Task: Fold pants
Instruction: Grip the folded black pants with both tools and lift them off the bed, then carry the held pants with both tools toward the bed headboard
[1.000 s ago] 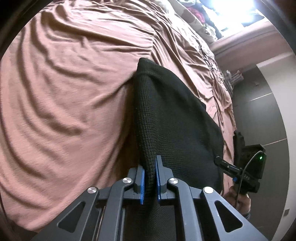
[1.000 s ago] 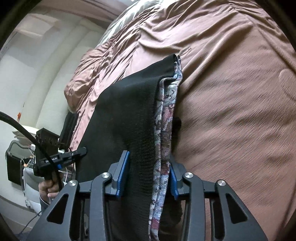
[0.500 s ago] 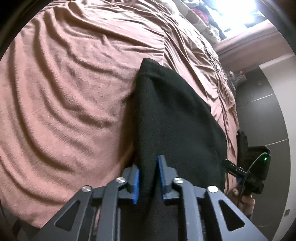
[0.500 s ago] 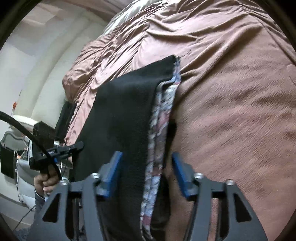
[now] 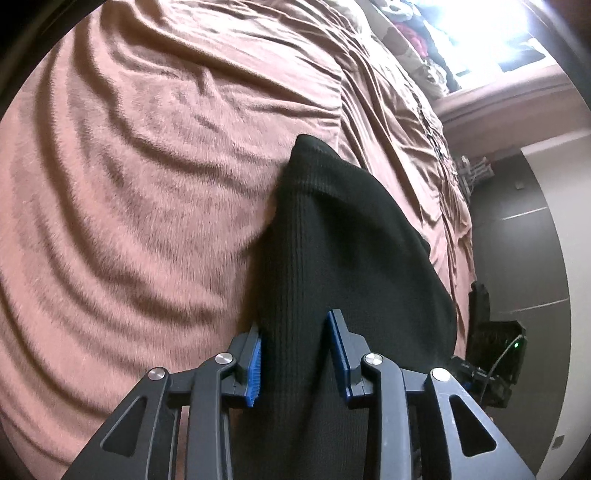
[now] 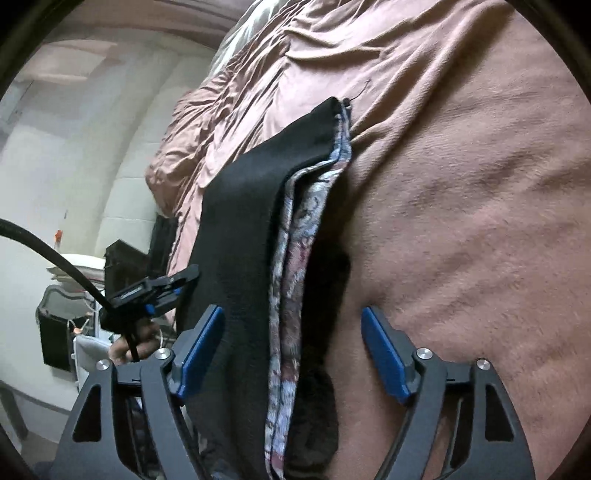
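The black knit pants (image 5: pixel 343 258) lie folded on the pink-brown bedspread (image 5: pixel 147 184). My left gripper (image 5: pixel 299 354) is open, its blue pads either side of the near edge of the pants. In the right wrist view the pants (image 6: pixel 258 206) show a patterned grey and red lining (image 6: pixel 295 277) along their right edge. My right gripper (image 6: pixel 291 358) is wide open over that edge, with the fabric lying loose between the fingers. Each gripper shows in the other's view: the right (image 5: pixel 495 354) and the left (image 6: pixel 147 295).
The bedspread (image 6: pixel 461 184) is wrinkled and spreads far on both sides. Clothes (image 5: pixel 417 33) are piled near a bright window at the far end. Beyond the bed edge stand a dark bin (image 6: pixel 55 328) and white walls. A black cable (image 6: pixel 55 254) crosses the right wrist view.
Both grippers have opened and let go of the pants, the right one wider. The pants have settled onto the bedspread.
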The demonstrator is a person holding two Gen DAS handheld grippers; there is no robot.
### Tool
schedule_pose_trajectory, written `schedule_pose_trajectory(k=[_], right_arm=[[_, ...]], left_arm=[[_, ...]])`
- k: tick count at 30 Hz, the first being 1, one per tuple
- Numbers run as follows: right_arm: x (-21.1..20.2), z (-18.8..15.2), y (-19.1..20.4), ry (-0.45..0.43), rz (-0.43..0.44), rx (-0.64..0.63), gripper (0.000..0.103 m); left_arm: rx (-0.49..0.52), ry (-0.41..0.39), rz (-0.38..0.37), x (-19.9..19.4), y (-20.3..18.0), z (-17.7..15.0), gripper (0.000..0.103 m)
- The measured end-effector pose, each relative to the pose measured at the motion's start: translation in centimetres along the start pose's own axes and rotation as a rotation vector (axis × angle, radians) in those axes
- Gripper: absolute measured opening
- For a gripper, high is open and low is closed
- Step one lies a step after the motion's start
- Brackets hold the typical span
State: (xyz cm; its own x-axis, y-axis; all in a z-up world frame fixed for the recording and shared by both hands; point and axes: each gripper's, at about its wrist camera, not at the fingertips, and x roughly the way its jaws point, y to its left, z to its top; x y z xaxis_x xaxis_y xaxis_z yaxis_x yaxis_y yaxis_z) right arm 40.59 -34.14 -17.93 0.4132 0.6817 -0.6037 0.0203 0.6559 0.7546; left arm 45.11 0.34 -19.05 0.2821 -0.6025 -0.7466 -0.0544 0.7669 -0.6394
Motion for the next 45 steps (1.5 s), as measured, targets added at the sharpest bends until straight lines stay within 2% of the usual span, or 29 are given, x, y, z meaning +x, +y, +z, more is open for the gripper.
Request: schedule_pose_trajectory(k=[6, 15, 18, 20, 22, 26, 34, 45], right_arm=[[1.0, 1.1, -0.7, 0.021, 0.024, -0.017, 0.076], [1.8, 2.2, -0.2, 0.048, 0.004, -0.051, 0.075], [1.9, 2.3, 0.1, 0.041, -0.022, -0.06, 0.066], [1.8, 2.2, 0.3, 0.032, -0.034, -0.064, 0.055], [1.3, 2.0, 0.4, 0.024, -0.035, -0.071, 0.048], [0.1, 1.3, 1.5, -0.008, -0.06, -0.112, 0.035], [-1.9, -0.9, 5.3, -0.082, -0.12, -0.221, 0.025], [-5.7, -5.3, 9.4, -0.183, -0.146, -0.314, 0.023]], left_arm=[[-0.007, 0.01, -0.009, 1.1, 0.1, 1.2, 0.033], [-0.015, 0.026, -0.038, 2.6, 0.1, 2.8, 0.033], [0.005, 0.025, -0.031, 2.8, -0.3, 2.7, 0.031], [0.018, 0.021, -0.032, 2.7, -0.7, 2.7, 0.021], [0.041, 0.008, -0.028, 2.2, -1.1, 2.5, 0.017], [0.078, -0.029, -0.03, 1.1, -1.9, 2.3, 0.014], [0.123, -0.092, -0.061, -1.7, -3.4, 1.4, 0.011], [0.202, -0.196, -0.086, -6.8, -6.3, -1.3, 0.011]])
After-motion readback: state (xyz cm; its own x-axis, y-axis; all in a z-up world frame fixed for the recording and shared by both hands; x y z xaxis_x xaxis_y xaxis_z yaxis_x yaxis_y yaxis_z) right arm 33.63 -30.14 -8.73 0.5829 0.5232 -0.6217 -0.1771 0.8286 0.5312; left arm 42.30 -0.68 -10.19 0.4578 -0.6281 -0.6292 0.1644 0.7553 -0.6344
